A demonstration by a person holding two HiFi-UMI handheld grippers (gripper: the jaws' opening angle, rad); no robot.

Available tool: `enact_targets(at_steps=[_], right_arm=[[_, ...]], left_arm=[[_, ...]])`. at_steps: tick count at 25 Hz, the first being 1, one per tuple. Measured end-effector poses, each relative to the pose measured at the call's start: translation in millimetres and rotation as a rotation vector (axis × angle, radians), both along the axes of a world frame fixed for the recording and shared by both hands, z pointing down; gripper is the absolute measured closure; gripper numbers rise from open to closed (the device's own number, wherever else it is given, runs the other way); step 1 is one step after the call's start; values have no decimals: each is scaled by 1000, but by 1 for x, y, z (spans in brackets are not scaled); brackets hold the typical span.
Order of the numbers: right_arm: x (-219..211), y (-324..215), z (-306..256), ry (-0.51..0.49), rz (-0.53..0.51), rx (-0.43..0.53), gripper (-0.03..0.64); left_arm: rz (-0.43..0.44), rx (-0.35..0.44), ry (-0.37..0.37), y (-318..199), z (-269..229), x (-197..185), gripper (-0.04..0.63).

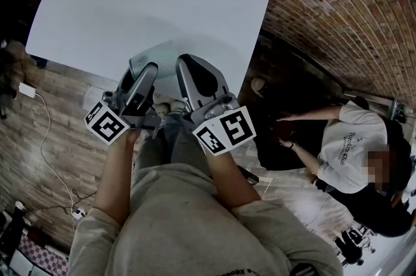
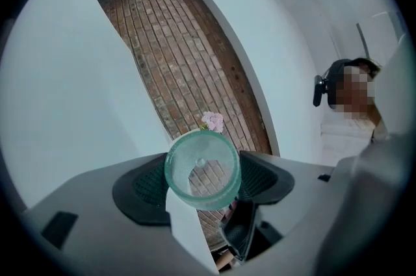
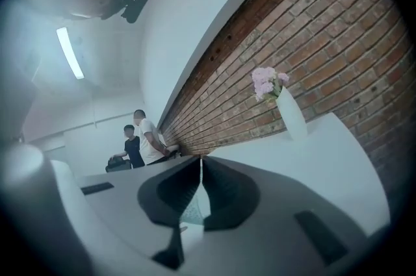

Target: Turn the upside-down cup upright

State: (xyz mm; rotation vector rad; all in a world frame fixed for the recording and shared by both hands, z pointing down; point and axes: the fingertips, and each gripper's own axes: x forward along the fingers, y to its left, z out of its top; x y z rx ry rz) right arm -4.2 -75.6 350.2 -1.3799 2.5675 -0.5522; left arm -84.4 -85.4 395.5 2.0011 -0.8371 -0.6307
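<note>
While the left gripper clamps the cup (tipped on its side), the right gripper is closed empty.

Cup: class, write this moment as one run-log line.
cup on its side, not yet upright | left gripper shut on cup | right gripper shut on cup wall

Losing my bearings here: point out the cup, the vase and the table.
cup [image 2: 201, 167]: left gripper view, middle of its round end.
vase [image 3: 291, 117]: right gripper view, its white body.
table [image 1: 162, 2]: head view, bare top.
</note>
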Motion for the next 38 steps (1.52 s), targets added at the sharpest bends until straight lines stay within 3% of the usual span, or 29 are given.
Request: enact_targets(at_steps=[1,12,18,26,38], right_arm=[[1,1,0,9,5,-1,609],[14,16,8,167,58,-47,611],[11,26,14,179,49,-70,611],[16,34,20,194,66,-90,611],[41,39,27,204,116,-115,611]], left_arm=[[-1,-3,-11,-1,1,0,265],[0,-33,-215,-9,4,-2,265],[10,-38,-329,-13,6,2,265],[101,43,-611,-11,8,22,265],[226,65,-922,-10,27,48,265]])
